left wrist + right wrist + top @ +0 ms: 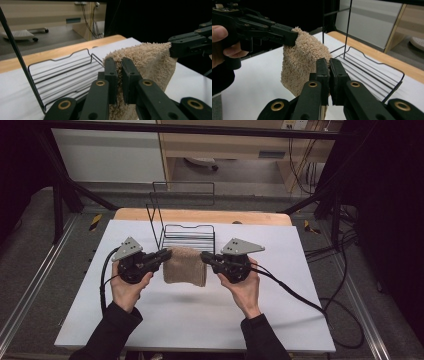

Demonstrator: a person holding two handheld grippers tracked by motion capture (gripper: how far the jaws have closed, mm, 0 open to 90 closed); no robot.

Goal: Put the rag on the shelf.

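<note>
A tan terry towel (185,266) hangs folded above the white table, stretched between both grippers. My left gripper (166,254) is shut on the towel's left top corner, and my right gripper (205,257) is shut on its right top corner. In the left gripper view the jaws (119,65) pinch the towel (150,57), with the other gripper (190,43) clamped on the far corner. In the right gripper view the jaws (329,65) pinch the towel (304,60), and the left gripper (269,31) grips the far corner. A shadow lies on the table under the towel.
A black wire rack (187,236) with a tall wire back stands just behind the towel. The white table sheet (200,315) stretches out in front of the hands. Cables (310,300) trail off to the right. A wooden edge (200,215) borders the far side.
</note>
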